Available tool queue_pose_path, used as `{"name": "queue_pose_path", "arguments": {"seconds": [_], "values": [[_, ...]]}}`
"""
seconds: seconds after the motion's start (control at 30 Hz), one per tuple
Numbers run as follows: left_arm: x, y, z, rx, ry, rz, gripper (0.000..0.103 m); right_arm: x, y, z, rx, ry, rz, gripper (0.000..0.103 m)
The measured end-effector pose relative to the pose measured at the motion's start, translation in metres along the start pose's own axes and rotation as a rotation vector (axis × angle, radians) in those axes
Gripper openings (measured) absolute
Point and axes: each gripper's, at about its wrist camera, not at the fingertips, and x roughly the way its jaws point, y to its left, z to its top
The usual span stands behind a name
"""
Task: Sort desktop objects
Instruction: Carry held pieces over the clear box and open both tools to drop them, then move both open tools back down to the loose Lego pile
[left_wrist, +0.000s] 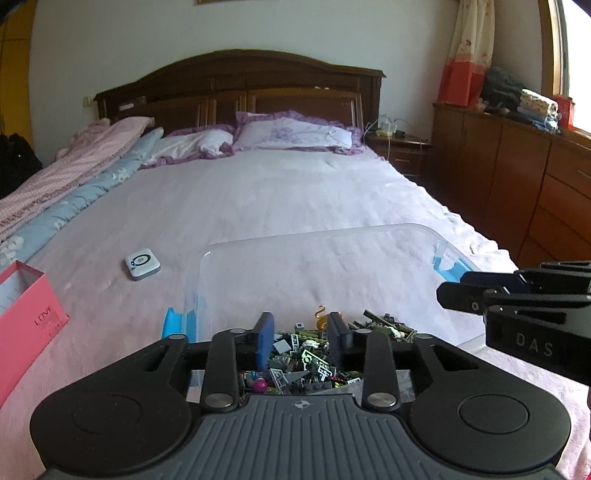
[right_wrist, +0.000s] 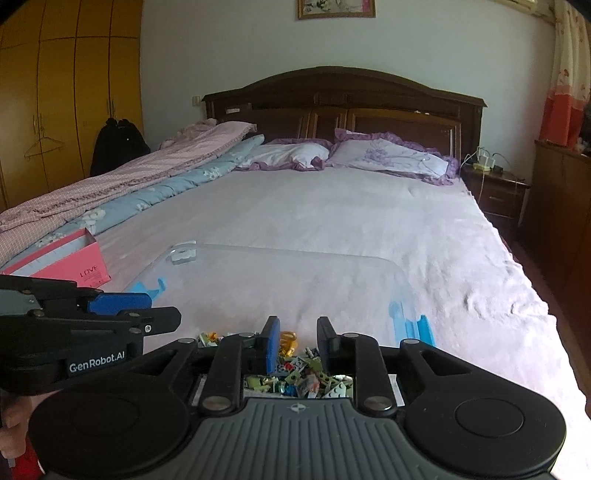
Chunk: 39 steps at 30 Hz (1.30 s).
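A clear plastic bin (left_wrist: 317, 254) with blue side latches stands on the bed and holds a heap of small toy bricks (left_wrist: 314, 354). My left gripper (left_wrist: 301, 326) is open and empty, hovering over the bricks at the bin's near edge. My right gripper (right_wrist: 297, 332) is open and empty over the same heap (right_wrist: 299, 380) in the bin (right_wrist: 295, 266). Each gripper shows side-on in the other's view: the right one (left_wrist: 517, 302) at the right edge, the left one (right_wrist: 110, 314) at the left edge. An orange curled piece (left_wrist: 321, 319) lies among the bricks.
A small white square device (left_wrist: 142, 264) lies on the pink sheet left of the bin. A pink open box marked LOVE (left_wrist: 22, 310) stands at the far left, also in the right wrist view (right_wrist: 70, 262). Folded quilts, pillows, headboard, nightstand and wooden cabinets surround the bed.
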Motion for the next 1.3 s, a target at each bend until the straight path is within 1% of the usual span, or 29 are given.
{"name": "queue_pose_path", "arguments": {"seconds": [0.07, 0.1, 0.13, 0.2, 0.27, 0.33, 0.53, 0.63, 0.73, 0.8, 1.03, 1.17, 1.3], "values": [[-0.002, 0.001, -0.001, -0.007, -0.002, -0.006, 0.059, -0.006, -0.001, -0.005, 0.006, 0.000, -0.001, 0.027], [-0.004, 0.002, -0.001, -0.011, -0.004, -0.008, 0.062, -0.009, -0.001, -0.008, 0.009, -0.001, -0.003, 0.028], [-0.005, 0.002, -0.002, -0.012, -0.005, -0.012, 0.065, -0.013, -0.001, -0.010, 0.012, -0.002, -0.004, 0.029], [-0.007, 0.002, -0.002, -0.010, -0.004, -0.020, 0.066, -0.022, -0.001, -0.018, 0.017, -0.001, -0.006, 0.030], [-0.009, 0.001, -0.005, 0.003, -0.004, -0.015, 0.070, -0.031, -0.001, -0.026, 0.019, 0.001, -0.008, 0.030], [-0.012, -0.001, -0.009, 0.013, -0.006, -0.009, 0.071, -0.038, -0.002, -0.034, 0.020, 0.003, -0.014, 0.030], [-0.027, 0.001, -0.026, 0.024, -0.028, -0.043, 0.080, -0.059, -0.002, -0.057, 0.054, 0.015, -0.017, 0.032], [-0.038, 0.006, -0.040, 0.024, -0.016, -0.028, 0.081, -0.070, -0.002, -0.071, 0.070, 0.028, -0.014, 0.034], [-0.049, 0.014, -0.061, 0.014, 0.020, -0.033, 0.081, -0.082, -0.002, -0.089, 0.094, 0.048, 0.001, 0.038], [-0.057, 0.020, -0.078, 0.012, 0.056, -0.032, 0.081, -0.088, -0.001, -0.103, 0.102, 0.070, 0.014, 0.040], [-0.074, 0.034, -0.131, -0.013, 0.193, -0.016, 0.081, -0.091, 0.014, -0.151, 0.120, 0.178, 0.061, 0.040], [-0.079, 0.038, -0.150, -0.037, 0.248, -0.010, 0.081, -0.088, 0.035, -0.168, 0.074, 0.222, 0.092, 0.040], [-0.080, 0.036, -0.158, -0.031, 0.272, -0.002, 0.081, -0.084, 0.059, -0.172, -0.004, 0.247, 0.125, 0.039]]}}
